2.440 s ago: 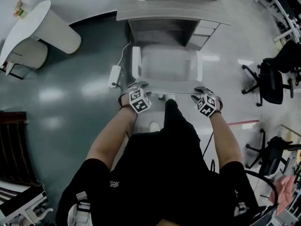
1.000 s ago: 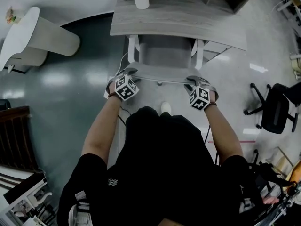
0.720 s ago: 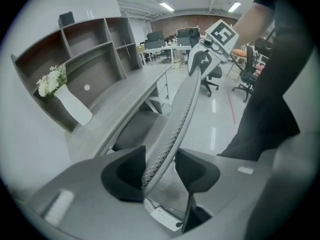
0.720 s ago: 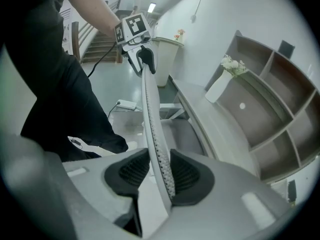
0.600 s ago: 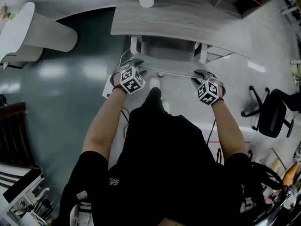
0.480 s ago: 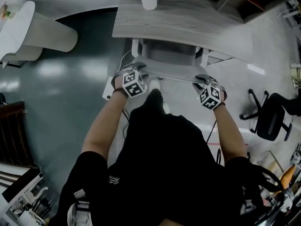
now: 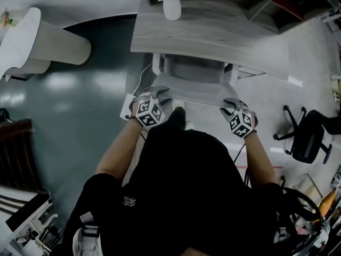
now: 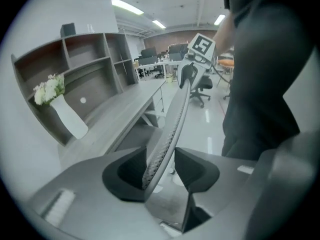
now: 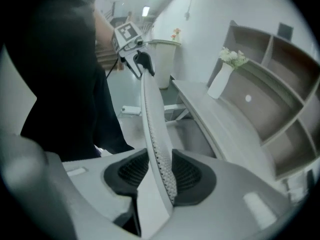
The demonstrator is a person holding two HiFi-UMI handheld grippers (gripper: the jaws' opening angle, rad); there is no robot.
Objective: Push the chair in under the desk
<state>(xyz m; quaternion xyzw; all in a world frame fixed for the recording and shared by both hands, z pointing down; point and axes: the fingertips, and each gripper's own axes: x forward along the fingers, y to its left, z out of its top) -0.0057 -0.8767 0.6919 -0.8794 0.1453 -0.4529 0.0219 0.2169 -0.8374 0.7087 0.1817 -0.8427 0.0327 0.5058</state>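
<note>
A white mesh chair point(image 7: 194, 71) stands with its seat largely under the grey wooden desk point(image 7: 213, 33). Its backrest top edge point(image 7: 194, 96) runs between my two grippers. My left gripper point(image 7: 157, 94) is shut on the left end of the backrest point(image 8: 175, 114), and the mesh passes between its pads point(image 8: 197, 169). My right gripper point(image 7: 230, 103) holds the right end of the backrest point(image 9: 150, 119). Its jaws are opening, with both pads point(image 9: 190, 176) still against the edge. The left gripper view shows the right gripper point(image 8: 192, 66) far along the backrest.
A white vase with flowers point(image 7: 171, 7) stands on the desk, under open shelves point(image 8: 85, 69). A white power strip point(image 7: 127, 105) and cable lie on the floor at the chair's left. A black office chair point(image 7: 306, 137) is at the right, a white rounded counter point(image 7: 48, 41) at the left.
The chair has gone forward under the desk with both grippers on its backrest. The person has stepped closer to the desk, and more of the desk top and vase shows.
</note>
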